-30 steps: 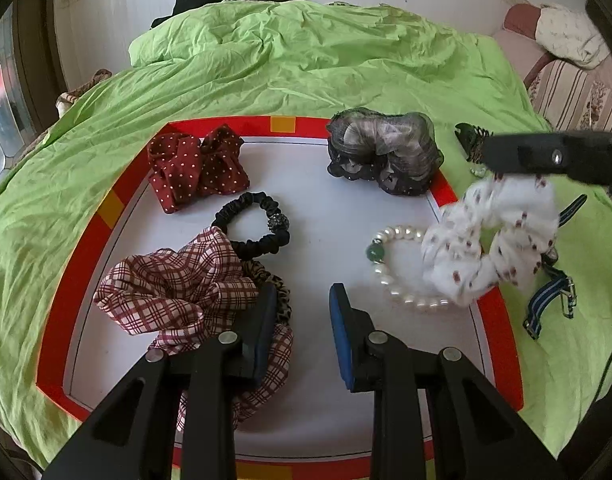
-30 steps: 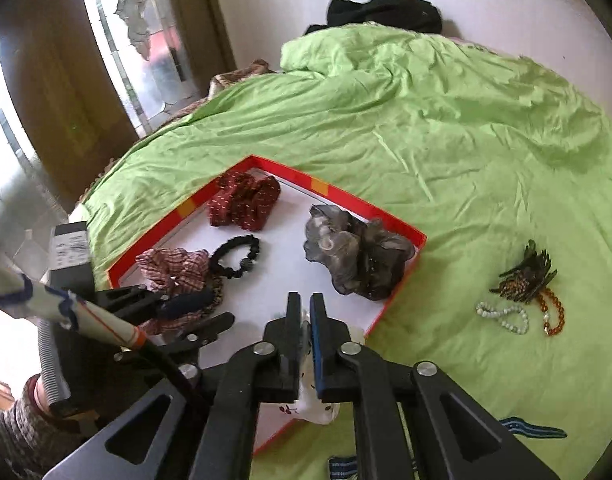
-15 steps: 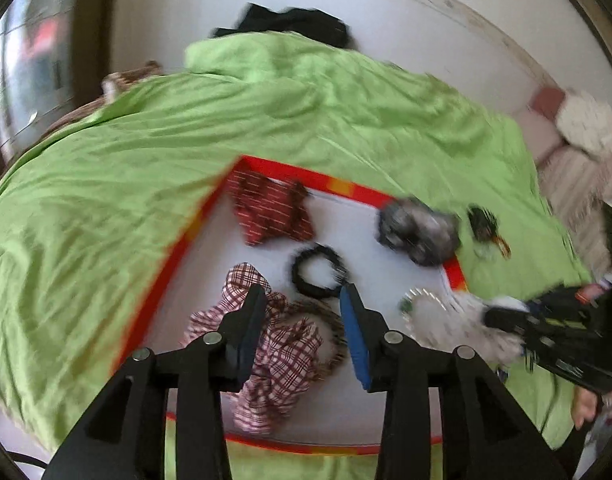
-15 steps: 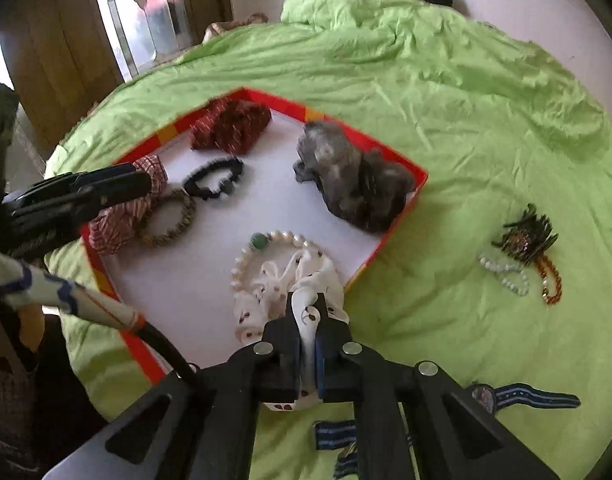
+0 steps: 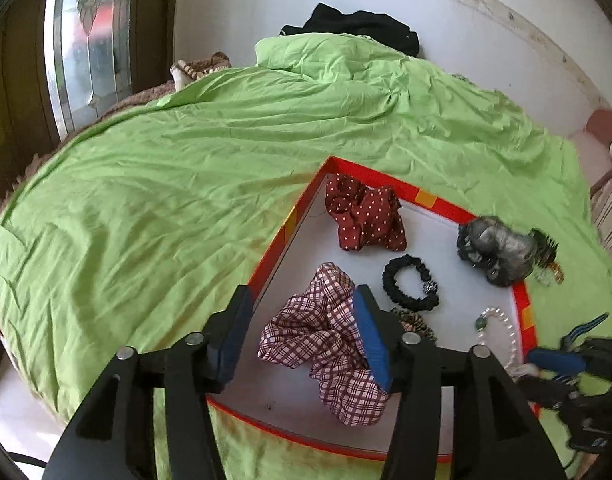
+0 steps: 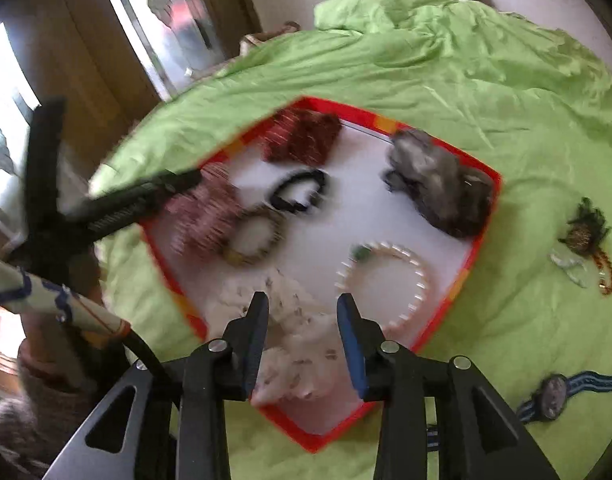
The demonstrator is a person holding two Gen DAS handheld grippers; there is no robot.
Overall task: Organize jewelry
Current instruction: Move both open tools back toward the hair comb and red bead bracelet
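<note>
A red-rimmed white tray [image 5: 390, 188] [image 6: 480, 240] lies on a green bedspread. It holds a plaid scrunchie [image 5: 322, 336], a dark red dotted scrunchie [image 5: 364, 216], a black hair tie [image 5: 410, 288], a grey scrunchie [image 6: 438, 184], a pearl bracelet [image 6: 420, 276] and a white dotted scrunchie [image 6: 293, 328]. My left gripper [image 5: 301, 334] is open above the plaid scrunchie. My right gripper [image 6: 301, 340] is open, with the white scrunchie lying in the tray between its fingers, let go.
On the bedspread right of the tray lie a dark hair clip with beaded bracelets [image 6: 584, 236] and a blue-strapped watch [image 6: 554, 394]. A leopard-print hair tie [image 6: 253, 240] lies in the tray. A black garment [image 5: 354, 26] lies at the bed's far end.
My right gripper has opened and let go of the white dotted scrunchie, which now lies in the tray. My left gripper has pulled back and turned left, and opened wider.
</note>
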